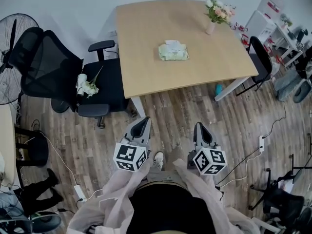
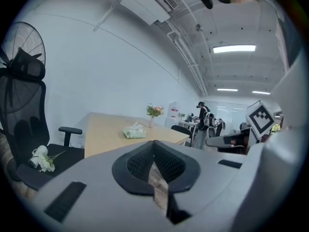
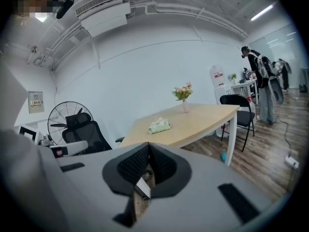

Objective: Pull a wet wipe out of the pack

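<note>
A pale green wet wipe pack [image 1: 173,51] lies near the middle of the wooden table [image 1: 146,67], with a white flap on top. The same pack [image 2: 134,131] shows far off in the left gripper view, and the pack [image 3: 160,125] again in the right gripper view. My left gripper [image 1: 143,126] and right gripper [image 1: 202,129] hover over the floor well short of the table, both pointing toward it. Both are shut, jaws meeting at the tips, with nothing held. The left gripper [image 2: 154,146] and right gripper [image 3: 148,147] are far from the pack.
A vase of flowers [image 1: 217,12] stands at the table's far right corner. A black office chair [image 1: 63,77] with white flowers [image 1: 86,86] on its seat sits left of the table, a fan [image 1: 12,57] behind it. Another black chair [image 1: 261,62] is at the right. Cables cross the wooden floor.
</note>
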Demonstrator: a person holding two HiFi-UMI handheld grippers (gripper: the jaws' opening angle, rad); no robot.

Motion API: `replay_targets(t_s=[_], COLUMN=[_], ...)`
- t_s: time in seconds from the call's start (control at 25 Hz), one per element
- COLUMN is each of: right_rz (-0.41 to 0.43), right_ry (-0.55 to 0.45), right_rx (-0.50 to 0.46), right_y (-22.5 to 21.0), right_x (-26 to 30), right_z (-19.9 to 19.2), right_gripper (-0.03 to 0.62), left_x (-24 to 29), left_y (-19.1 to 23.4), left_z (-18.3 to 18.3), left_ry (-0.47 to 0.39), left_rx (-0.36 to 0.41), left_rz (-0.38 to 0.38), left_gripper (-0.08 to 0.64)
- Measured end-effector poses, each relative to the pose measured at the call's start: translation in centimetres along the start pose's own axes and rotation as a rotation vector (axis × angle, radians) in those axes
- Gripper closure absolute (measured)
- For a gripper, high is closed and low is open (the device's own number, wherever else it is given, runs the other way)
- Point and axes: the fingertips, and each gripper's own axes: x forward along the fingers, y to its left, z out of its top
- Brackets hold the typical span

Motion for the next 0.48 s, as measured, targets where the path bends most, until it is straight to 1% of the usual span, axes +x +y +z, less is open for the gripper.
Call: replay_targets(t_s=[0.28, 0.48], right_rz=[-0.016, -0.017], right_ry=[0.039, 0.044], right_rx=[0.023, 0.025], right_y=[-1.1, -2.0], right_x=[0.5, 2.1], right_z=[-1.5, -0.9], right_gripper=[0.581, 0.581], left_x=[0.8, 2.5], left_y=[0.2, 1.0], left_z=[-1.2, -0.8], left_ry=[0.032, 0.038], left_rx=[-0.014, -0.018], left_rz=[-0.002, 0.005], left_gripper=[0.551, 0.551])
